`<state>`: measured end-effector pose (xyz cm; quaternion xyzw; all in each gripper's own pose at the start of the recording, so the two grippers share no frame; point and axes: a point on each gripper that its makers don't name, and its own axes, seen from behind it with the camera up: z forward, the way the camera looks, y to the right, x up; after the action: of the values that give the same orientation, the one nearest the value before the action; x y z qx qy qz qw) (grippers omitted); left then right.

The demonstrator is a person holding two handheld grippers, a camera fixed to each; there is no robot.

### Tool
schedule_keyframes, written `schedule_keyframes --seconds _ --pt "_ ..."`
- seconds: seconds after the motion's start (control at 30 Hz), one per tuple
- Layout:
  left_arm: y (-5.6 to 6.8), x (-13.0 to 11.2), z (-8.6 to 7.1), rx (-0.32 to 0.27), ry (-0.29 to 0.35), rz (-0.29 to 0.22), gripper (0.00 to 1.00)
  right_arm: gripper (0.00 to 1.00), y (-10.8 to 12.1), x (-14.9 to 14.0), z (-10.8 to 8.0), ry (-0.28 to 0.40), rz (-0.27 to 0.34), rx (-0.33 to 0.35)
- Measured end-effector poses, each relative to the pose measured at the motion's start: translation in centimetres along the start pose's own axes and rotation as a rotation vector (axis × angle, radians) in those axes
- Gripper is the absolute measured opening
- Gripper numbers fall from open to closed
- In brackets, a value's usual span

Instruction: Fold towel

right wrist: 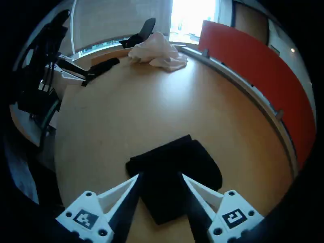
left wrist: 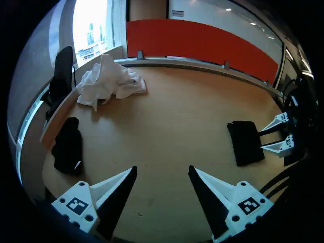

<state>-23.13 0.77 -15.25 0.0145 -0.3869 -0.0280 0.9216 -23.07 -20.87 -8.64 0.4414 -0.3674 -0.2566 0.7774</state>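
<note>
A folded black towel (right wrist: pixel 194 162) lies flat on the wooden table (right wrist: pixel 121 117). My right gripper (right wrist: pixel 161 176) is open over its near edge, one finger on each side, gripping nothing. In the left gripper view the same towel (left wrist: pixel 245 141) sits at the right, with the right gripper (left wrist: pixel 260 139) at its edge. Over bare wood my left gripper (left wrist: pixel 162 168) is open and holds nothing; it also appears far off (right wrist: pixel 86 79) in the right gripper view. A second black cloth (left wrist: pixel 68 146) lies bunched near the table's left edge.
A crumpled pile of white towels (left wrist: pixel 109 81) sits at the far corner of the table, also seen as a pale pile (right wrist: pixel 160 52). An orange partition (left wrist: pixel 202 42) runs along the far side. A black office chair (left wrist: pixel 60 81) stands by the window.
</note>
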Motion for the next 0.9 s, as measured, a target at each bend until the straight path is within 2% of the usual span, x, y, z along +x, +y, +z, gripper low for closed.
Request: schedule_keyframes --seconds 0.03,0.3,0.9 --pt "-0.1 0.0 0.0 0.001 0.0 0.0 0.94 0.69 0.0 -0.1 -0.1 0.002 0.002 -0.002" --pt "-0.3 0.1 -0.2 0.007 0.004 -0.002 0.94 0.69 0.2 -1.3 -0.5 -0.007 0.033 -0.016" --pt "0.0 0.1 -0.2 0.001 0.005 0.0 0.94 0.69 0.1 -7.2 -1.4 -0.084 0.115 -0.055"
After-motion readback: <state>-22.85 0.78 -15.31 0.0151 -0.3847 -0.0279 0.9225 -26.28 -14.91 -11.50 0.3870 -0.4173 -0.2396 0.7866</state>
